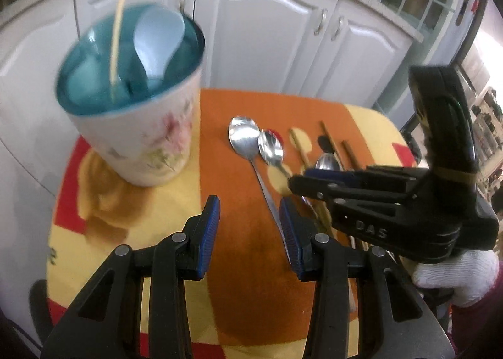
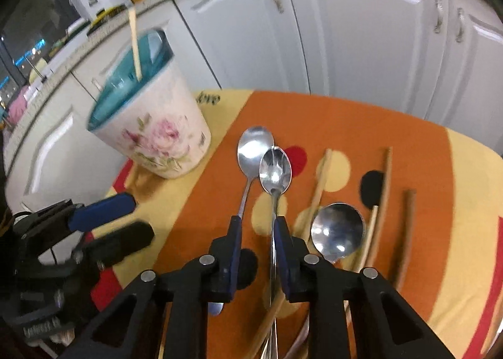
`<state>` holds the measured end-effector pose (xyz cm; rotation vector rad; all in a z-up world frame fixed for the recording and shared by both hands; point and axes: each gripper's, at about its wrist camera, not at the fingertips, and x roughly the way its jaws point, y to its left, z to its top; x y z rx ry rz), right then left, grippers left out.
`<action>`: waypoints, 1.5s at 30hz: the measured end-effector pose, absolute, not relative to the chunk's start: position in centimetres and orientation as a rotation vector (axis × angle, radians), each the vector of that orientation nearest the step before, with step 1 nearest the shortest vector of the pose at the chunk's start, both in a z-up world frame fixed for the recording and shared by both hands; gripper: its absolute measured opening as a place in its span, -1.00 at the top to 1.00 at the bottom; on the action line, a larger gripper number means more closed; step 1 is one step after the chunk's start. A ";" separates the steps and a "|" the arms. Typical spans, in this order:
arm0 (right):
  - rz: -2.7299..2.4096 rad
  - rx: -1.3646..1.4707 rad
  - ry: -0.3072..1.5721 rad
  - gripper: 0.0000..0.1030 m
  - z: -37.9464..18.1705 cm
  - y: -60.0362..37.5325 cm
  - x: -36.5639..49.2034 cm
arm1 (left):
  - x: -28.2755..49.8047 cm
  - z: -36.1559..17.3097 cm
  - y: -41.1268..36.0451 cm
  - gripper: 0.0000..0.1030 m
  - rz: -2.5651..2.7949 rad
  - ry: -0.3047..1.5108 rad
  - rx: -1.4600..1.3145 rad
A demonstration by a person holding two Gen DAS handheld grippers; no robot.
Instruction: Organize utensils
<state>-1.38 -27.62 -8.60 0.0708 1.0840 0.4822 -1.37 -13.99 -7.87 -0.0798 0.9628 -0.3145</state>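
Looking down both wrist cameras at a table under an orange, yellow and red patterned cloth (image 2: 314,120).

Left gripper (image 1: 250,233): jaws wide apart, nothing between the blue pads, only bare cloth. It hangs above the cloth at 6 o'clock in its own view.

Right gripper (image 2: 257,252): jaws narrowed but with a gap showing. The handle of the smaller steel teaspoon (image 2: 275,170) runs through the gap, close to the right pad. Cannot tell whether the pads press on it. In the left wrist view this gripper comes in from 3 o'clock, held by a white knit-gloved hand (image 1: 459,274).

Utensils flat on the cloth, right wrist view:
- long-handled steel spoon (image 2: 254,148) at 12 o'clock of the gripper, bowl touching or overlapped by the teaspoon bowl
- round-bowled steel spoon (image 2: 338,230) at 2 o'clock
- pale wooden chopstick (image 2: 322,182) between the teaspoon and the round spoon
- two darker brown wooden chopsticks (image 2: 385,182) at 2 to 3 o'clock, apart from each other

White floral cup with teal inside (image 2: 157,138) stands at 10 o'clock. It holds a pale chopstick (image 1: 119,31) leaning out the top and a pale blue ceramic soup spoon (image 1: 158,44).

White cabinet doors (image 2: 361,28) behind the table.
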 end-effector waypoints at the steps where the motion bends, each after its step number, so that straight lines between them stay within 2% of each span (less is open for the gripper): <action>1: 0.478 0.064 1.089 0.63 -8.9 -27.5 -1.1 | -1.2 -8.4 -14.1 0.25 -0.312 0.975 -0.086; 4: 0.465 0.057 1.112 0.66 -10.0 -27.3 -0.2 | -0.6 -9.6 -14.1 0.25 -0.307 1.009 -0.104; 10: 0.459 0.042 1.108 0.90 -10.8 -27.5 1.0 | -0.1 -10.5 -14.3 0.25 -0.307 1.030 -0.108; 15: 0.447 -0.002 1.095 0.91 -10.6 -27.6 0.7 | 1.0 -10.8 -14.9 0.25 -0.301 1.032 -0.107; 24: 0.415 0.138 1.095 0.91 -10.0 -31.6 -0.2 | 2.6 -12.4 -17.3 0.26 -0.296 1.060 -0.051; 25: 0.417 0.143 1.095 0.91 -10.0 -31.7 -0.2 | 2.7 -12.4 -17.5 0.34 -0.301 1.057 -0.045; 26: 0.418 0.147 1.093 0.91 -9.9 -31.7 -0.2 | 2.8 -12.5 -17.6 0.56 -0.302 1.057 -0.042; 28: 0.424 0.158 1.092 0.91 -9.8 -31.9 -0.4 | 3.0 -12.6 -17.5 0.82 -0.301 1.064 -0.042; 29: 0.431 0.174 1.093 0.91 -9.8 -32.0 -0.3 | 3.1 -12.7 -17.3 0.86 -0.311 1.065 -0.053; 35: 0.451 0.203 1.092 0.91 -9.9 -32.0 -0.4 | 1.3 -12.5 -16.0 0.93 -0.369 1.112 -0.061; 45: 0.482 0.241 1.107 0.92 -10.2 -31.1 -0.7 | -2.2 -12.1 -14.1 0.93 -0.383 1.156 -0.017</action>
